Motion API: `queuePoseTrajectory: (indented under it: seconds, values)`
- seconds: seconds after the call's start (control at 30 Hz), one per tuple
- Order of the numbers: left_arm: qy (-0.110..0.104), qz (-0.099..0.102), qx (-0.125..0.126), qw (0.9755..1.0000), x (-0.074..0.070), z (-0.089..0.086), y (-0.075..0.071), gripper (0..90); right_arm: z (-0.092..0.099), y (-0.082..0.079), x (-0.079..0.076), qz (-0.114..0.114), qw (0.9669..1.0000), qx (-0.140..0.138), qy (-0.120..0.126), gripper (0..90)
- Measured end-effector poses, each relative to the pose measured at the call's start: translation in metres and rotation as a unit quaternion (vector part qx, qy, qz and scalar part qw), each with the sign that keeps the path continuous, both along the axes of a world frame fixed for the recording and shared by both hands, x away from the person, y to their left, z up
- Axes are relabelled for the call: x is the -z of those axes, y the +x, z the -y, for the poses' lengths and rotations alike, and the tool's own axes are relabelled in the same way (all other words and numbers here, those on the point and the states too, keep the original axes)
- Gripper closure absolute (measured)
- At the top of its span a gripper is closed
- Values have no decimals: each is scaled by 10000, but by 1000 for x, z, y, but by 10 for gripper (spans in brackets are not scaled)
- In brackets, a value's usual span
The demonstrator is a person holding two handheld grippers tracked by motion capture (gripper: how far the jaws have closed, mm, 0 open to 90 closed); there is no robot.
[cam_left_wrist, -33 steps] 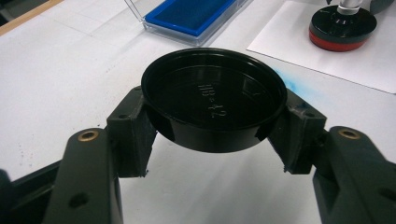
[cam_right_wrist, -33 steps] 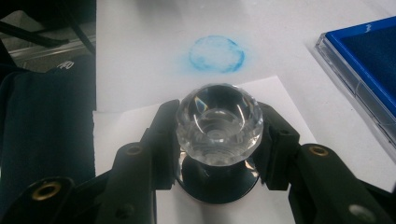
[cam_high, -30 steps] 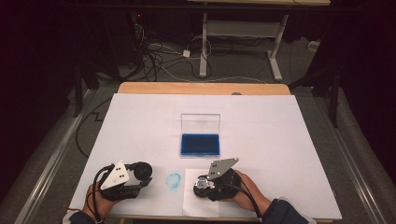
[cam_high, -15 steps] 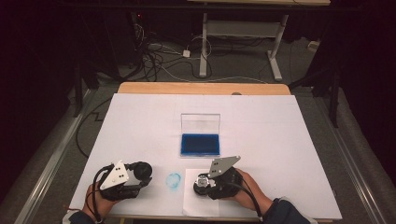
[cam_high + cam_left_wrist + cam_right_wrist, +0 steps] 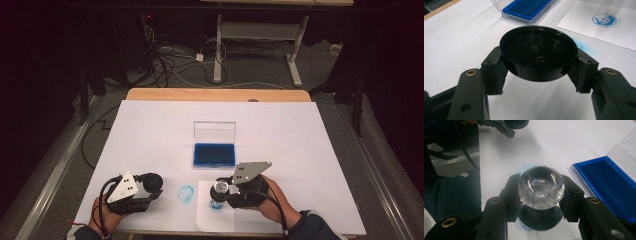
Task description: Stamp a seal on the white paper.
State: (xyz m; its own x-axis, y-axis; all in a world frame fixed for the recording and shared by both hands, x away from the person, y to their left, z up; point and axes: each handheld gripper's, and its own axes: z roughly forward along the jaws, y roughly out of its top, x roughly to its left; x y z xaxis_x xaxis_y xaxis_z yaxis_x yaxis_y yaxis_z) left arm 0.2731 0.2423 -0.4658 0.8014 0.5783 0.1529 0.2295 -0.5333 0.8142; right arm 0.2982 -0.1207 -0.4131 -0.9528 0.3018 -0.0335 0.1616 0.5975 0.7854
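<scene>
Left gripper view: the left tongs (image 5: 537, 75) are clamped on a round black lid (image 5: 538, 53), a jaw pressing on each side of its rim, held just above the white tabletop (image 5: 454, 40). In the right gripper view, the right tongs (image 5: 540, 195) are closed on a stamp with a clear faceted knob (image 5: 541, 187). The stamp hangs over a white sheet of paper (image 5: 205, 212) that bears a blue round print (image 5: 604, 20); its base seems just clear of the sheet. Beyond the sheet lies the open blue ink pad (image 5: 214, 154), its clear cover (image 5: 214, 132) upright. Left of the sheet, a blue smudge (image 5: 186, 193) marks the tabletop.
</scene>
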Motion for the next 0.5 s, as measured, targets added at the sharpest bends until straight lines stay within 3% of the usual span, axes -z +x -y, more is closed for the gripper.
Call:
queuePoseTrajectory:
  seconds: [0.5]
  values:
    - [11,-10,-2,10000,1,-1,0,368,-12,5,29,-242,9989,-103,-388,567]
